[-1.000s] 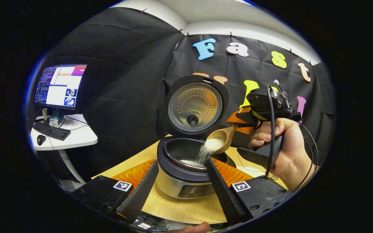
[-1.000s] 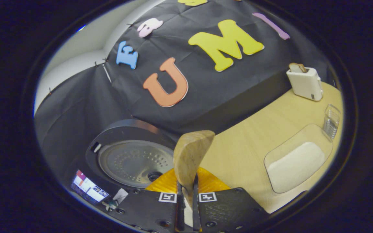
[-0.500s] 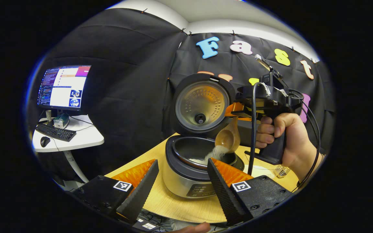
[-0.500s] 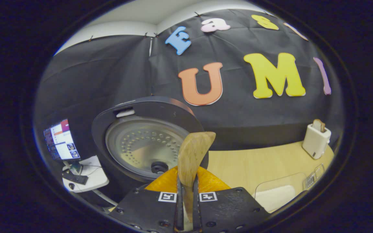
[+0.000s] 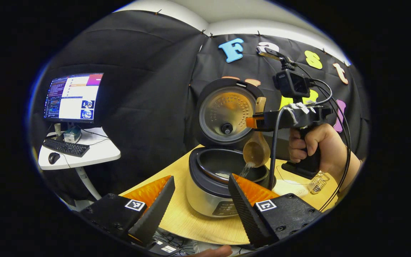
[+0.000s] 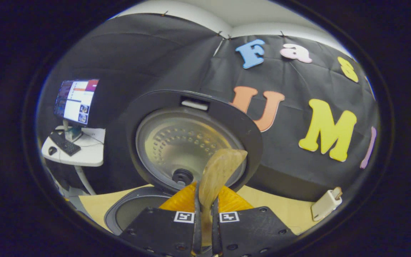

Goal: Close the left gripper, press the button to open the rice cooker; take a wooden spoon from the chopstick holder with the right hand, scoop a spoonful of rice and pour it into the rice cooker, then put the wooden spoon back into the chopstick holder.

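In the right gripper view the right gripper (image 6: 205, 217) has both fingers (image 6: 197, 225) pressed tight against the handle of the wooden spoon (image 6: 217, 175), whose handle rises between them. In the left gripper view that same spoon hangs bowl-down over the rice cooker (image 5: 223, 178), with a thin stream of rice (image 5: 246, 169) falling from its bowl into the dark inner pot, where a small patch of rice lies on the bottom. A hand (image 5: 314, 146) grips the handle of that gripper to the right of the cooker. The cooker's lid (image 5: 228, 112) stands upright and open behind the pot. The left gripper (image 5: 200, 203) is held back in front of the cooker, its fingers (image 5: 155, 210) spread wide apart with nothing between them. The cooker sits on the wooden worktop (image 5: 191, 225). A wire chopstick holder (image 5: 318, 182) stands near the worktop's right edge below the hand, and a white toaster (image 6: 326, 208) sits farther off in the right gripper view. A monitor (image 5: 71, 97) stands on a side desk at the left.
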Demonstrator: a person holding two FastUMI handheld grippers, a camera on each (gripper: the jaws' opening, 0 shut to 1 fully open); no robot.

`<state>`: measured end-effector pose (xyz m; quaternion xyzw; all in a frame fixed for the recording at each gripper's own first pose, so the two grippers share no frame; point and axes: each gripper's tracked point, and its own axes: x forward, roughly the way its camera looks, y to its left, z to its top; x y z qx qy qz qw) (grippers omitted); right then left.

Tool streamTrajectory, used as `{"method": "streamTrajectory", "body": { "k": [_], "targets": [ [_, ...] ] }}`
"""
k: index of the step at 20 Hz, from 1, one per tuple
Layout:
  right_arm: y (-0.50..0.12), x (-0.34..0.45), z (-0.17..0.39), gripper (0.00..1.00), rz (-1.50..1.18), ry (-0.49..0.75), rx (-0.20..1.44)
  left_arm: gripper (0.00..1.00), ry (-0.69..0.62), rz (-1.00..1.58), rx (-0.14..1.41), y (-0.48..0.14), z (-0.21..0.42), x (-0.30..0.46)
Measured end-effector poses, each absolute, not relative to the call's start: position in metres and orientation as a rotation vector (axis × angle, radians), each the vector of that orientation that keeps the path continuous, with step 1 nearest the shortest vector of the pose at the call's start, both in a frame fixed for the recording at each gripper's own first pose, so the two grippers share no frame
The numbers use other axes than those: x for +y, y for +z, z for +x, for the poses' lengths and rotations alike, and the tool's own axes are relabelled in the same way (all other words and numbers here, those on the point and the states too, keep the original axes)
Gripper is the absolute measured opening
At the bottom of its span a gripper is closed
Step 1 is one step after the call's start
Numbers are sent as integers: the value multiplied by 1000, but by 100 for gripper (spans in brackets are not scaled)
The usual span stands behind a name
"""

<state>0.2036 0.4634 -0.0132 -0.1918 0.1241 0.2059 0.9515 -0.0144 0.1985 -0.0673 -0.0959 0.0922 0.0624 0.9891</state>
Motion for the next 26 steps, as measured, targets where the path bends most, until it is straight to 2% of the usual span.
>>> {"method": "streamTrajectory", "body": {
  "k": [6,13,25,26],
  "targets": [
    [-3,475,190,11,-587,422,114,96,144,-177,206,-73,-16,202],
    [12,456,182,13,-560,394,76,96,136,-172,206,-73,-15,201],
    [60,319,158,11,-390,261,51,96,101,-137,184,-62,-10,168],
    [63,302,158,12,-375,243,51,100,98,-134,180,-60,-10,165]
  ]
}}
